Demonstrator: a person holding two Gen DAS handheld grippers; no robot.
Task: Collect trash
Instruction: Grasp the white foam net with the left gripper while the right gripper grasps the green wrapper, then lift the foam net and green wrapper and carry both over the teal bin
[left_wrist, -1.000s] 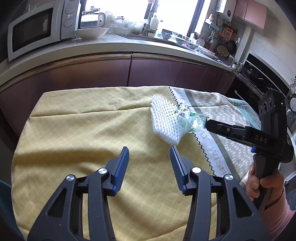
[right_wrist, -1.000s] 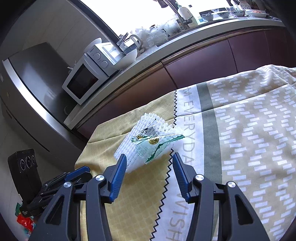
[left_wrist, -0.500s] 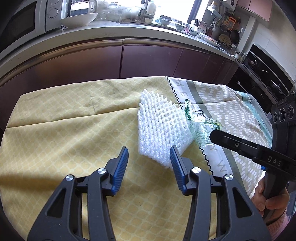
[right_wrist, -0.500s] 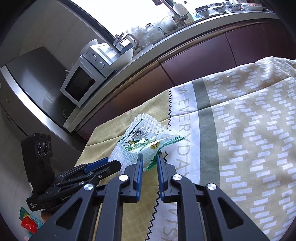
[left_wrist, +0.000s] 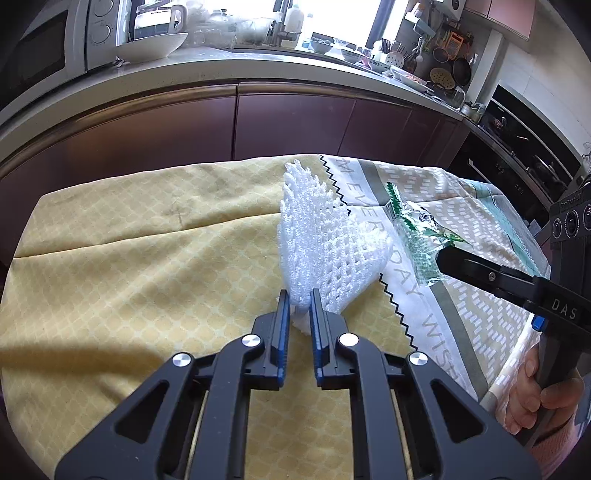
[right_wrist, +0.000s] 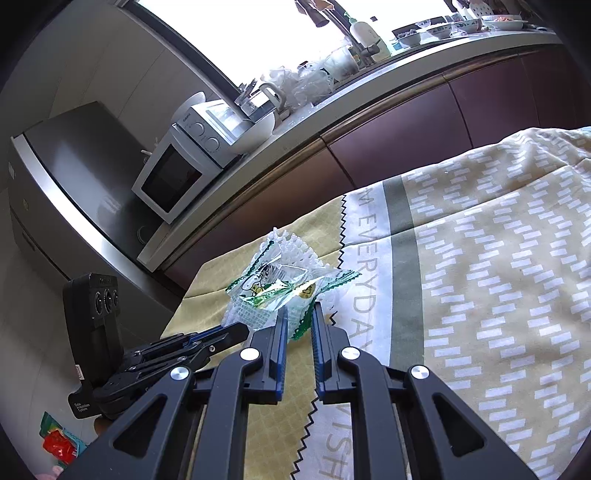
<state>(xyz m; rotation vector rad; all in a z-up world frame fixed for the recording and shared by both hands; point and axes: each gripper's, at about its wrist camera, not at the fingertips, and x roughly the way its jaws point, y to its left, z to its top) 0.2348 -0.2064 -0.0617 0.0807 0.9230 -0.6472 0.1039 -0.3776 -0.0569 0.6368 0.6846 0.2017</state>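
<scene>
A white foam fruit net (left_wrist: 325, 240) stands up on edge on the yellow tablecloth (left_wrist: 147, 258). My left gripper (left_wrist: 298, 295) is closing on its near corner, and the blue pads press on the foam. A clear wrapper with green print (right_wrist: 273, 288) sits just right of the net. The right gripper (right_wrist: 298, 314) is shut on the wrapper's near edge. In the left wrist view the right gripper (left_wrist: 443, 258) comes in from the right, holding the wrapper (left_wrist: 413, 236). In the right wrist view the left gripper (right_wrist: 229, 330) lies low at the left, with the net (right_wrist: 291, 243) behind the wrapper.
The table's far edge faces dark red cabinets under a counter with a microwave (right_wrist: 173, 173) and a white bowl (left_wrist: 151, 46). A hand (left_wrist: 535, 391) holds the right gripper's handle. Red and green packaging (right_wrist: 55, 443) lies on the floor at the left.
Both grippers went from wide open to closed: the right on the wrapper first, then the left on the foam net after moving forward to it. Net and wrapper have pulled apart.
</scene>
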